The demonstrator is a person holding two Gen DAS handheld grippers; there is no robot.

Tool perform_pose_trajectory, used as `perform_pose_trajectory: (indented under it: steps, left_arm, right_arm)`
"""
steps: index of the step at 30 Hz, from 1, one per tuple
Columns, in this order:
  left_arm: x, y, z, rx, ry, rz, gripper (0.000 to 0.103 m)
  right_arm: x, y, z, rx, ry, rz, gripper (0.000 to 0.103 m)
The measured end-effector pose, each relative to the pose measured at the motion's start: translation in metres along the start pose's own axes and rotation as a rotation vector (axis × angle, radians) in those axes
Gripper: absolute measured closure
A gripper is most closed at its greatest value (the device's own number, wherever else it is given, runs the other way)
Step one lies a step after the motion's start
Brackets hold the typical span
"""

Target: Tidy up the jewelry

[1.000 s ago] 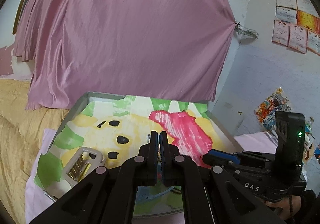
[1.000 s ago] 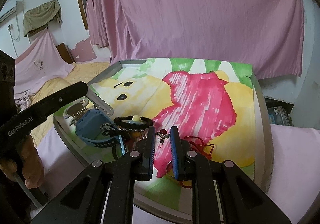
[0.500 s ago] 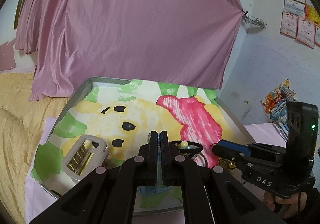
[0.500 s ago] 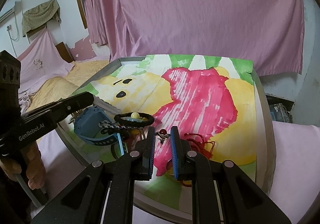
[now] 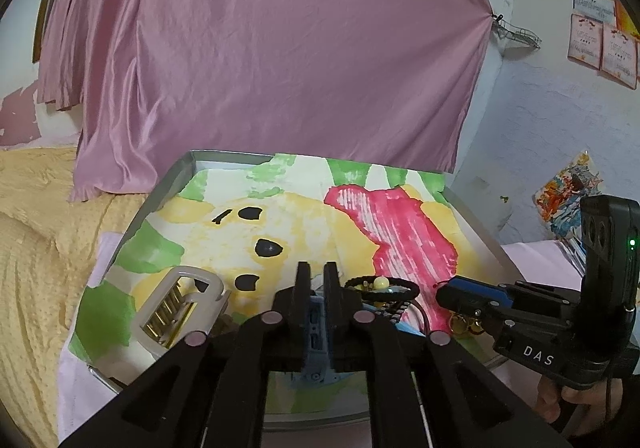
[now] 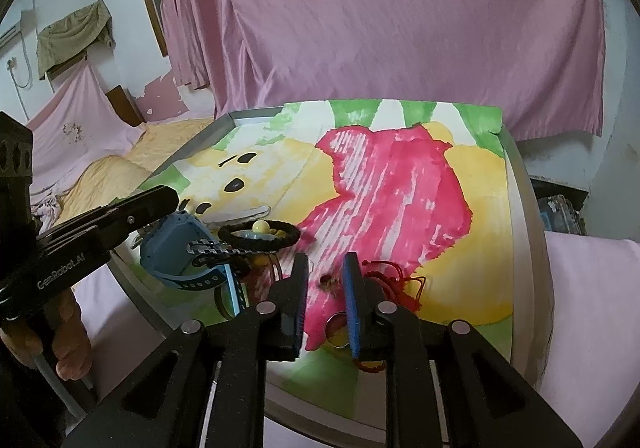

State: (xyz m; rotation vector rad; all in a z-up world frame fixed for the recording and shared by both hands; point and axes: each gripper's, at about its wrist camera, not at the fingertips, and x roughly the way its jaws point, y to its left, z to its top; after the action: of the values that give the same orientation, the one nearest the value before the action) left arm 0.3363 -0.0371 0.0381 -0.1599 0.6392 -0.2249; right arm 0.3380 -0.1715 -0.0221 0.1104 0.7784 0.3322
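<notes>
A grey tray (image 5: 160,192) lined with a cartoon cloth holds the jewelry near its front edge. My left gripper (image 5: 316,276) has its jaws slightly apart around a blue watch (image 5: 314,322), also in the right wrist view (image 6: 176,248). A black braided bracelet with a yellow bead (image 6: 260,234) lies beside the watch. My right gripper (image 6: 326,268) is open over a small dark charm (image 6: 326,281), with a red cord bracelet (image 6: 394,282) and a metal ring (image 6: 336,330) next to it. A white hair clip (image 5: 176,306) lies at the tray's left.
Pink curtains (image 5: 280,48) hang behind the tray. A yellow bedspread (image 5: 36,248) lies to the left. A pale pink cloth (image 6: 592,288) covers the surface at the right. Papers (image 5: 600,44) are stuck on the white wall.
My left gripper moved forward over the watch and its jaws parted slightly around it. My right gripper moved forward over the charm and opened a little wider.
</notes>
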Motion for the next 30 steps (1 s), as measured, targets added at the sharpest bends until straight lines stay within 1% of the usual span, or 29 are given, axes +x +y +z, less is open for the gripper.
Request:
perform_pose_trajectory:
  steps: [1, 2, 3, 5, 8, 10, 11, 12, 13, 14, 15, 17, 19, 21, 22, 25, 27, 30]
  left_arm:
    - [0.0, 0.0, 0.0, 0.0, 0.0, 0.001, 0.091]
    - [-0.001, 0.0, 0.0, -0.002, -0.003, -0.001, 0.087]
    - [-0.001, 0.0, 0.0, -0.003, -0.005, -0.004, 0.084]
    - [-0.003, 0.001, 0.0, -0.008, -0.018, -0.01, 0.067]
    - [-0.01, 0.003, 0.001, -0.023, -0.051, -0.018, 0.055]
    - [-0.016, 0.004, 0.002, -0.026, -0.076, -0.01, 0.051]
    - [-0.021, 0.005, 0.002, -0.027, -0.095, -0.003, 0.044]
    - [-0.025, 0.006, 0.003, -0.03, -0.113, 0.004, 0.036]
    - [-0.031, 0.007, 0.003, -0.039, -0.136, 0.011, 0.031]
    - [-0.038, 0.009, 0.003, -0.054, -0.161, 0.01, 0.023]
    - [-0.043, 0.012, 0.003, -0.068, -0.181, 0.007, 0.02]
    - [-0.055, 0.017, 0.001, -0.098, -0.221, 0.007, 0.007]
    - [-0.067, 0.02, -0.002, -0.118, -0.258, 0.024, 0.001]
    - [-0.076, 0.021, -0.006, -0.117, -0.28, 0.039, 0.001]
    - [-0.08, 0.021, -0.008, -0.114, -0.29, 0.047, 0.001]
    - [-0.092, 0.017, -0.019, -0.09, -0.324, 0.077, 0.001]
    - [-0.099, 0.013, -0.027, -0.075, -0.339, 0.096, 0.001]
    - [-0.109, 0.009, -0.036, -0.058, -0.351, 0.109, 0.001]
  right_arm:
    - [0.001, -0.001, 0.0, 0.003, 0.002, -0.001, 0.078]
    - [0.001, -0.001, 0.0, 0.005, 0.002, -0.003, 0.069]
    - [0.001, -0.001, 0.0, 0.008, -0.001, -0.004, 0.064]
    - [-0.001, -0.002, 0.0, 0.01, -0.01, -0.006, 0.064]
    - [-0.003, -0.003, -0.001, 0.012, -0.022, -0.015, 0.064]
    - [-0.006, -0.002, -0.001, 0.008, -0.035, -0.033, 0.064]
    - [-0.008, -0.001, -0.001, 0.004, -0.044, -0.043, 0.063]
    - [-0.011, 0.0, -0.001, 0.002, -0.055, -0.051, 0.062]
    - [-0.014, -0.001, -0.001, 0.002, -0.064, -0.054, 0.06]
    - [-0.018, 0.0, -0.002, 0.004, -0.077, -0.055, 0.052]
    - [-0.023, 0.0, -0.003, 0.005, -0.095, -0.057, 0.042]
    - [-0.035, 0.003, -0.005, 0.003, -0.133, -0.065, 0.037]
    - [-0.048, 0.006, -0.01, -0.001, -0.177, -0.076, 0.034]
    - [-0.06, 0.009, -0.015, -0.003, -0.22, -0.083, 0.024]
    - [-0.066, 0.01, -0.017, -0.005, -0.243, -0.085, 0.022]
    - [-0.085, 0.016, -0.025, -0.02, -0.319, -0.096, 0.019]
    - [-0.097, 0.019, -0.03, -0.032, -0.368, -0.11, 0.014]
    - [-0.114, 0.025, -0.037, -0.04, -0.43, -0.118, 0.013]
